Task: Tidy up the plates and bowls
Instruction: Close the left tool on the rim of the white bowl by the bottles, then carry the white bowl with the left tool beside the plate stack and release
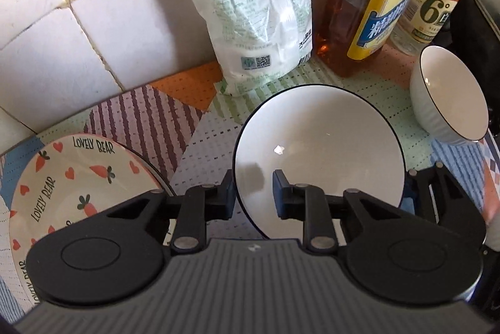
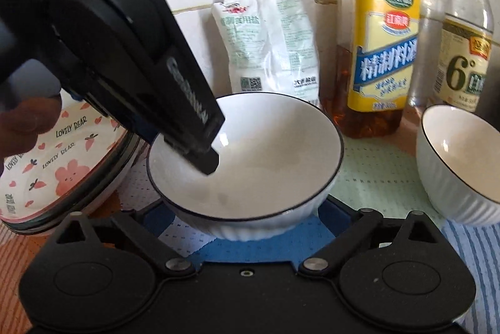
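Left jaws pinching bowl [image 1: 318, 152] rim; right wide.

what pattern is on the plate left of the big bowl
Cream plate with pink carrots, hearts and "LOVELY BEAR" lettering; clearest in the left wrist view.

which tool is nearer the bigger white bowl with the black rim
Left. The left tool straddles the bigger white bowl's rim, one finger inside, one outside. The right tool is open just in front of the bowl, fingers either side of its base, not touching.

White tiled wall [image 1: 93, 9] behind a patterned counter mat [image 1: 212, 134]
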Demonstrator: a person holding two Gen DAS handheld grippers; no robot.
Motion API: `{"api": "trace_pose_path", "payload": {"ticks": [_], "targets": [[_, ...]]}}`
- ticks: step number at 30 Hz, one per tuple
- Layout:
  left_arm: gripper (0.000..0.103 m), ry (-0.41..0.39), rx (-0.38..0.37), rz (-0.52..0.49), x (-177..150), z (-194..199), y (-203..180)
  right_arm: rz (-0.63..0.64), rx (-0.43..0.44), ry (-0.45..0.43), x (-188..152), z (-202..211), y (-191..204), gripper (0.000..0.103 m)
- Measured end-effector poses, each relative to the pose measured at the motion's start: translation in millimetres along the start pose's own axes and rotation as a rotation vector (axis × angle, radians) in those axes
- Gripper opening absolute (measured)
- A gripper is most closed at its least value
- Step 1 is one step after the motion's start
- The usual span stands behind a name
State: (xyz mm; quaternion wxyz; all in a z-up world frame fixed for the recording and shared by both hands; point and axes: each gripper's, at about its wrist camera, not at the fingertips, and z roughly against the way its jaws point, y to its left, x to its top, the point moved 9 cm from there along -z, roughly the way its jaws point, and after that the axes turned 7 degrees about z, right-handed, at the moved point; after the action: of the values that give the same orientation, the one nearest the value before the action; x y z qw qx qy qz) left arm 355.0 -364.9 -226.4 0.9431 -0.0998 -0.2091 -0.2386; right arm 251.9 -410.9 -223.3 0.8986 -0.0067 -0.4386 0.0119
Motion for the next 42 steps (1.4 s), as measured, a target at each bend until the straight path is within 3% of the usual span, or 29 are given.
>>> {"api": "trace_pose_path", "payload": {"ticks": [4, 7, 13, 24, 28, 32, 42], "targets": [[0.012, -0.006, 0.022, -0.030, -0.5, 4.7, 2.2, -0.003, -0.001, -0.003, 1.9, 0.7, 0.8, 0.100], [0.012, -0.035, 0.046, -0.069, -2.9, 14.1, -1.6, -0.033, 0.021, -0.017, 3.6, 8.3, -0.5, 0.099], [0.011, -0.063, 0.012, -0.123, -17.2, 39.3, -12.4, -0.078, -0.039, -0.047, -0.9, 34.5, 7.3, 0.099], [0.011, -0.038, -0.059, -0.198, -80.9, 82.2, -6.1, -0.110, -0.095, -0.060, -24.2, 99.4, 50.4, 0.099], [0.012, -0.020, -0.056, -0.205, -103.0, 93.0, 5.3, -0.101, -0.116, -0.049, -32.8, 111.7, 73.0, 0.099], [0.011, -0.019, -0.029, -0.230, -124.2, 101.2, 15.2, -0.170, -0.131, -0.031, -39.2, 124.6, 97.4, 0.099], [0.012, 0.010, -0.052, -0.154, -162.4, 115.5, 50.3, -0.134, -0.093, -0.007, -58.2, 138.3, 142.4, 0.099]]}}
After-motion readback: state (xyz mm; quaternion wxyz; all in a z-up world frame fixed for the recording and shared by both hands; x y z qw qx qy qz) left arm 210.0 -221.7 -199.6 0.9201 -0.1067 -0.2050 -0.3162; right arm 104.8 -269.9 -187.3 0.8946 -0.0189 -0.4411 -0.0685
